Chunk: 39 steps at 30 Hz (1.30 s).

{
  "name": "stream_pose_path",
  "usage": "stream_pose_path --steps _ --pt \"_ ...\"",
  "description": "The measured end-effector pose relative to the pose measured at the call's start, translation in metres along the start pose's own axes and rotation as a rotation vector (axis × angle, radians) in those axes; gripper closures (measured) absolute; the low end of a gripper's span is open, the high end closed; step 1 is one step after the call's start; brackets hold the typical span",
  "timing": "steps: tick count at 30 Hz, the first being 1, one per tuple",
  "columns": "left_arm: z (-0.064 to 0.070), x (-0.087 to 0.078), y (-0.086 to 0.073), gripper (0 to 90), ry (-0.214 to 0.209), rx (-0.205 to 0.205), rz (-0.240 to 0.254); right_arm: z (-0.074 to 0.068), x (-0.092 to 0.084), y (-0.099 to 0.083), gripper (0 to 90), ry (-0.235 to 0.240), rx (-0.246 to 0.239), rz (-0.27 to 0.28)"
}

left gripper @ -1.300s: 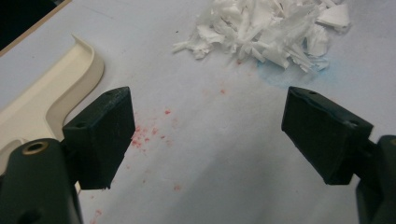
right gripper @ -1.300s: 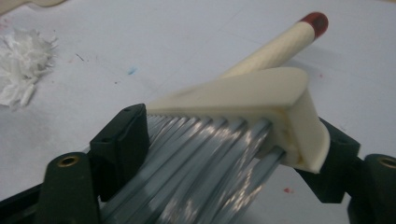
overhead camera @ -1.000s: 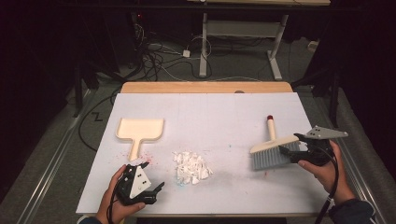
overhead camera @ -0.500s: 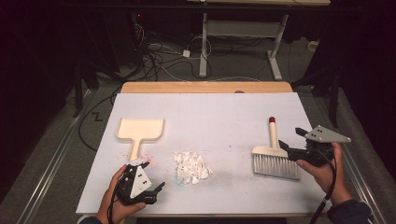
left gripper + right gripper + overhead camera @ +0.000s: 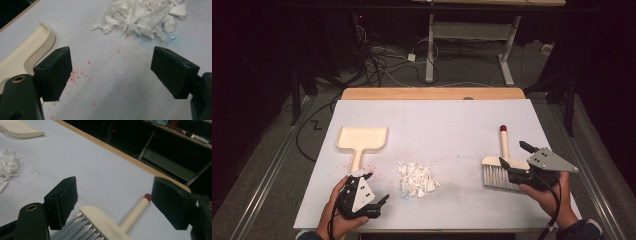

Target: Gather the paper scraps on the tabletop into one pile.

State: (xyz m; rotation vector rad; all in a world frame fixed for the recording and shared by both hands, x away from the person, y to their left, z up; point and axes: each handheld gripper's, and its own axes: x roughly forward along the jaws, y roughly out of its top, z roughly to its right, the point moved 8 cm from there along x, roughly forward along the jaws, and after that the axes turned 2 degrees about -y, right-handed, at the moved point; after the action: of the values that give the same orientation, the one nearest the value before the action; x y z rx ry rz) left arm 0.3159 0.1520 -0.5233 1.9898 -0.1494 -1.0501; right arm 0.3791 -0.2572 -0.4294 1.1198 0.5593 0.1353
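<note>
While the paper scraps (image 5: 416, 178) lie unswept between dustpan (image 5: 361, 140) and brush (image 5: 502, 167), both the left gripper (image 5: 373, 192) and right gripper (image 5: 516, 156) stand open, holding nothing; sweeping looks not yet begun.

No text, label, brand or number can be read on anything here, neither on the table nor on the tools.

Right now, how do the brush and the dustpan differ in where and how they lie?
The brush lies at the table's right, between the open jaws of the right hand-held gripper; the dustpan lies at the left, outside the left hand-held gripper. The brush's handle points away from the person; the dustpan's points toward them. Both are cream and lie flat.
</note>
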Motion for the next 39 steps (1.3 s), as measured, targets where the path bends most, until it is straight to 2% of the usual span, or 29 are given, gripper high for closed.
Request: stream_pose_path --steps 8,13,16,22,29,35,39 --pt "0.002 0.001 0.002 16.6 0.006 0.010 0.001 -0.024 -0.004 -0.021 18.1 0.073 0.020 0.014" --pt "0.004 -0.002 0.002 16.6 0.011 0.021 0.007 -0.038 -0.007 -0.035 16.8 0.078 -0.017 -0.007" --pt "0.005 -0.003 0.002 16.6 0.013 0.030 0.012 -0.040 -0.007 -0.035 16.7 0.082 -0.019 -0.002" --pt "0.004 -0.003 0.002 16.6 0.010 0.033 0.017 -0.040 -0.013 -0.029 16.7 0.051 -0.036 0.035" --pt "0.004 -0.002 0.002 16.6 0.007 0.035 0.016 -0.042 -0.012 -0.029 16.8 0.052 -0.059 0.026" --pt "0.004 -0.002 0.002 16.6 0.006 0.035 0.015 -0.040 -0.014 -0.028 16.9 0.045 -0.057 0.035" --pt "0.004 0.000 0.002 16.6 0.002 0.033 0.011 -0.041 -0.012 -0.029 16.9 0.052 -0.060 0.021"
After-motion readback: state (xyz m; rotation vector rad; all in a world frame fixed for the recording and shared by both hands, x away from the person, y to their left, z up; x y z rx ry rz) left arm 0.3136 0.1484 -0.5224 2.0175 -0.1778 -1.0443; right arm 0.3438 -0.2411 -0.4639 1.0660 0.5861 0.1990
